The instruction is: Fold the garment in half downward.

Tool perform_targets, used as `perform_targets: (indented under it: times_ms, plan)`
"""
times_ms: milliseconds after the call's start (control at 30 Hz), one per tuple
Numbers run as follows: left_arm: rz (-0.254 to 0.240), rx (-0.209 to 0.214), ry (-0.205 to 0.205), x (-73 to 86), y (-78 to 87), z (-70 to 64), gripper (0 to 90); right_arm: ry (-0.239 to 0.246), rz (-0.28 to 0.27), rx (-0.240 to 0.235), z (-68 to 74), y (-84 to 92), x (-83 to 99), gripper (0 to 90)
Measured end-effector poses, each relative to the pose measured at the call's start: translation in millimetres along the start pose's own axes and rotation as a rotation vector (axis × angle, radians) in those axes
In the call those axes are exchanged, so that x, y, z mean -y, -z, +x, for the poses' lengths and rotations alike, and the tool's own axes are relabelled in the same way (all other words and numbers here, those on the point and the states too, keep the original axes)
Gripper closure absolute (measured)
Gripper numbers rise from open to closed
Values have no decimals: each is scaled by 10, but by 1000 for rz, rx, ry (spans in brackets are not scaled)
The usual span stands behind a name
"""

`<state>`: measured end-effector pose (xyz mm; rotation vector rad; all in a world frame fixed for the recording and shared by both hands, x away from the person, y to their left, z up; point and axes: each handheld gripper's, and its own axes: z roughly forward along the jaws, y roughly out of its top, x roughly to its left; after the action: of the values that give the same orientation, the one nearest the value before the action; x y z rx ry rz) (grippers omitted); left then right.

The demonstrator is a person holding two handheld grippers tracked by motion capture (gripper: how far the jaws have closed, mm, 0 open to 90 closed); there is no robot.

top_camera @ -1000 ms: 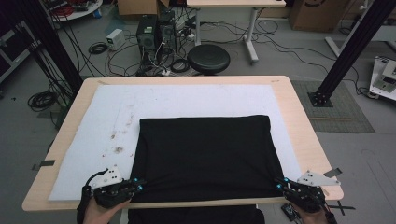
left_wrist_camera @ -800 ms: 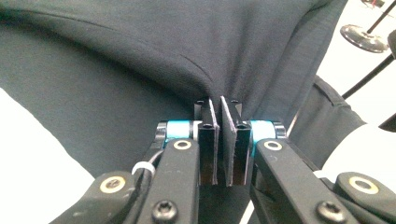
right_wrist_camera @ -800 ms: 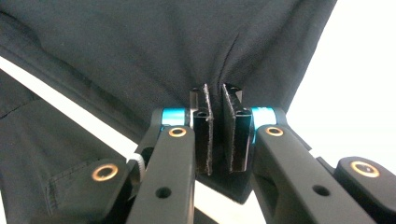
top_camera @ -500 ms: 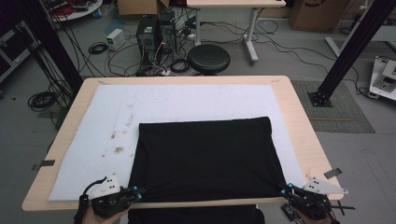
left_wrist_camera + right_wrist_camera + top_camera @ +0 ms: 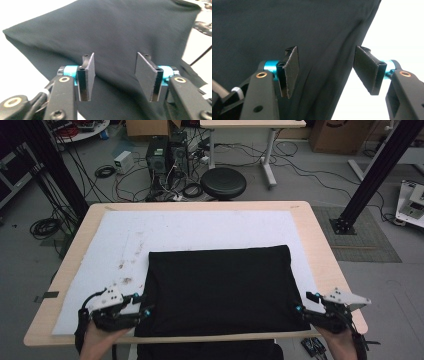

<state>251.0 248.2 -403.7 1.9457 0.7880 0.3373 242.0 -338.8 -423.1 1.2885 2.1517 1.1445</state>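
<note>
Cloth: the black cloth (image 5: 220, 290) lies flat on the white pad (image 5: 200, 230), and its near edge hangs over the front edge of the worktop (image 5: 320, 240) toward the person.
Left gripper: the left gripper (image 5: 141, 305) stands at the near left corner of the cloth; its jaws have just been opening and are now spread, with cloth seen behind the gap but no pad pressing on it.
Right gripper: the right gripper (image 5: 303, 303) stands at the near right corner; its jaws have just been opening too and are spread, the cloth edge passing under the gap.
Why so: I judge that both corners are let go together, so that the cloth stays stretched and smooth between the two jaws and does not wrinkle.
Cloth shape: in front of the left jaws the side edge runs slanted, and a soft ridge crosses the cloth in the left gripper view (image 5: 120, 32).
Around: beyond the jaws the pad is bare, with some brown stains (image 5: 127, 270) ahead of the left jaws.
Far off: behind the worktop a black stool (image 5: 223, 183) and cables (image 5: 45, 226) are on the floor.
In the way: nothing lies between the jaws and the cloth; only the hanging edge could pull the cloth back, in my judgement.
</note>
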Motion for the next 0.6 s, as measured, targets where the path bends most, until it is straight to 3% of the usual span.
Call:
perform_targets:
  times_ms: [33, 67, 167, 233, 267, 300, 333, 367, 400, 433, 467, 500, 600]
  plan:
    - [9, -35, 4, -154, -81, 165, 477, 11, -8, 15, -23, -47, -84, 366]
    - [11, -48, 14, -211, -124, 243, 472, 16, -23, 14, -91, -168, -268, 340]
    - [23, -77, 41, -339, -267, 468, 469, 8, -34, 33, -198, -348, -490, 337]
    - [33, -85, 56, -371, -317, 535, 467, -2, -31, 38, -245, -414, -558, 335]
    - [39, -104, 72, -416, -402, 660, 467, -10, -25, 53, -278, -482, -623, 333]
    - [39, -104, 72, -416, -402, 660, 467, -10, -25, 53, -278, -482, -623, 333]
    - [49, -138, 87, -461, -482, 785, 467, 1, 2, 81, -330, -620, -743, 340]
    - [49, -138, 87, -461, -482, 785, 467, 1, 2, 81, -330, -620, -743, 340]
    - [56, -161, 116, -495, -564, 927, 467, -14, 6, 82, -392, -766, -843, 348]
    - [56, -161, 116, -495, -564, 927, 467, -14, 6, 82, -392, -766, -843, 348]
    - [85, -178, 155, -508, -671, 1093, 467, -41, 37, 97, -486, -977, -969, 349]
    - [105, -190, 173, -504, -725, 1175, 467, -38, 40, 105, -514, -1038, -1004, 349]
    - [105, -190, 173, -504, -725, 1175, 467, -28, 41, 117, -542, -1096, -1034, 349]
